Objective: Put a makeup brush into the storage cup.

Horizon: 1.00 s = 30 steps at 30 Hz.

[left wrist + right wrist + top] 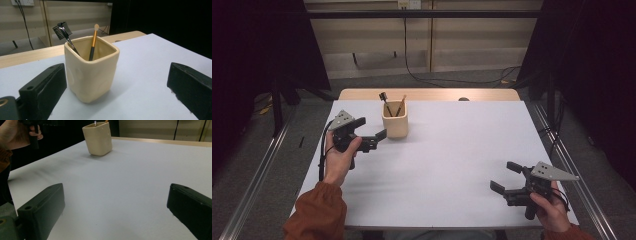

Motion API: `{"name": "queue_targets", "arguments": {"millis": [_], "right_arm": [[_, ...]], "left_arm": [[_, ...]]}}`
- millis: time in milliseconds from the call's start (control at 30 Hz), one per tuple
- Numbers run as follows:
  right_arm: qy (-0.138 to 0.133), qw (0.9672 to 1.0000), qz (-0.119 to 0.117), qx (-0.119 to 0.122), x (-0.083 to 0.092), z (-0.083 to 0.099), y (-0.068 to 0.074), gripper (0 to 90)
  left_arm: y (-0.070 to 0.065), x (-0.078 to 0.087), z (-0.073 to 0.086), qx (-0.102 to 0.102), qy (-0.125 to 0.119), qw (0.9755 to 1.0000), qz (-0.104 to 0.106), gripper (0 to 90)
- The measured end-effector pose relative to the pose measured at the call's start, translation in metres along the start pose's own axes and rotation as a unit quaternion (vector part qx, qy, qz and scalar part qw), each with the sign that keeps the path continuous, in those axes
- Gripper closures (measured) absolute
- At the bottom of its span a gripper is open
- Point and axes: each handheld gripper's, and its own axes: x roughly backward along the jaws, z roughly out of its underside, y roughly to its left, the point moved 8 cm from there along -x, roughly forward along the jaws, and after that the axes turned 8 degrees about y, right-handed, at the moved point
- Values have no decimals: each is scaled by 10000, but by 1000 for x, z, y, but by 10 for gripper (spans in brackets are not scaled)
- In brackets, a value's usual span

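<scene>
A cream cup [395, 120] stood upright at the far left of the white bench [447, 165], holding a small comb [62, 30] and a brush [93, 41]. The left tongs [371, 131] gaped just beside it, empty. The right tongs [503, 178] gaped well apart, near the front.

Just ahead of my left tongs [371, 131] stands a cream, square-sided glazed ceramic cup [90, 68], upright on the white table [447, 165] toward its far edge. Inside lean a black comb-headed brow brush [63, 30] and a gold-and-black sponge-tipped applicator [93, 42].
</scene>
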Motion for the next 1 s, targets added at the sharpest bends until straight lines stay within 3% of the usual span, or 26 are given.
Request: {"name": "queue_targets", "arguments": {"millis": [167, 433, 800, 1000], "right_arm": [[-6, 10000, 11, 5, 0, 0, 0, 6], [-5, 10000, 51, -5, 0, 0, -1, 5], [-15, 10000, 68, 2, 0, 0, -2, 4], [9, 10000, 58, 15, -1, 0, -2, 5]], "left_arm": [[-6, 17, 8, -82, -98, 9999, -45, 25], [-17, 30, 30, -125, -19, 9999, 21, 24], [-26, 48, 51, -59, -50, 10000, 29, 24], [-29, 58, 66, 95, -42, 9999, -16, 31]]}}
